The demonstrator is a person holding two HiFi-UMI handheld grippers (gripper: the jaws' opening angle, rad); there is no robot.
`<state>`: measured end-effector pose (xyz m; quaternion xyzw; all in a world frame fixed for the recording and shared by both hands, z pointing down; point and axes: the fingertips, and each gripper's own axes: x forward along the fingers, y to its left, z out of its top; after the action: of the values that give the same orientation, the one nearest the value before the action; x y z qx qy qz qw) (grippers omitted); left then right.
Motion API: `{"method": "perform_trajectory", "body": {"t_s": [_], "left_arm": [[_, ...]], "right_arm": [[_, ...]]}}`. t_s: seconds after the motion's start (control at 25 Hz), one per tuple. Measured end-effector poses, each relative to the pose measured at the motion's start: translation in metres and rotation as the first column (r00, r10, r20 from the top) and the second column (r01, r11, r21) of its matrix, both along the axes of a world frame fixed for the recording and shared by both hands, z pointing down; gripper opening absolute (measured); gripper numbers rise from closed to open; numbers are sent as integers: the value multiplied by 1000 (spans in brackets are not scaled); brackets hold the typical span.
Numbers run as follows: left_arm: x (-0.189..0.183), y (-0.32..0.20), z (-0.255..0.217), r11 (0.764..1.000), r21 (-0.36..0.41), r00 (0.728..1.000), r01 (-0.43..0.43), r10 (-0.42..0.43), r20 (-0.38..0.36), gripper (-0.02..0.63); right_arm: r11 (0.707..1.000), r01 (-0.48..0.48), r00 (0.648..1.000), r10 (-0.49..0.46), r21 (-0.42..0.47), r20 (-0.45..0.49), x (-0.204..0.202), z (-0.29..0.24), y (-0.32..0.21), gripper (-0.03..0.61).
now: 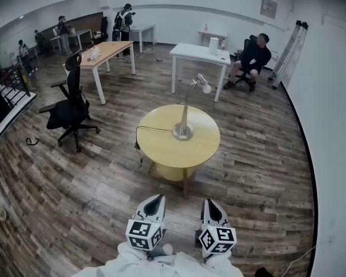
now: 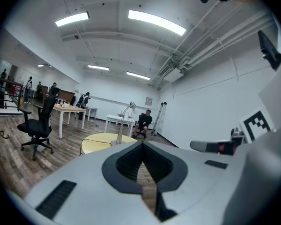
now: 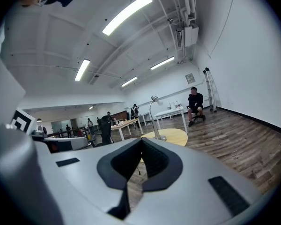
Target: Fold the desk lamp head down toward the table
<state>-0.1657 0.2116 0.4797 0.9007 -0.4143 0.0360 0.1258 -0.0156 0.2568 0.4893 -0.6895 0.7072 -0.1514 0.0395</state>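
1. We hold our left gripper [image 1: 154,199] and right gripper [image 1: 211,203] side by side on the near side of the round yellow table [image 1: 161,152]. Both are well apart from it and point toward it.
2. Each gripper's jaws are pressed together, with nothing between them.
3. The desk lamp [image 1: 185,111] stands at the table's middle. Its round base rests on the tabletop, its stem is upright, and its head is raised high on the bent arm.
4. A black cable [image 1: 153,129] runs from the lamp's base to the table's left edge.
5. A black office chair [image 1: 69,105] stands left of the table.
6. Beyond the table stands a white table [image 1: 190,52]; a seated person [image 1: 254,59] is farther right.
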Motion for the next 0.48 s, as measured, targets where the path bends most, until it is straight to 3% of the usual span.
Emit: {"method": "perform_trajectory", "body": {"t_s": [0.48], "left_arm": [[20,-85,3,999,8,999,-39,39,9,0]], "right_arm": [[1000,-26,1000,26,-11,-13,15,2,-81,11]]}}
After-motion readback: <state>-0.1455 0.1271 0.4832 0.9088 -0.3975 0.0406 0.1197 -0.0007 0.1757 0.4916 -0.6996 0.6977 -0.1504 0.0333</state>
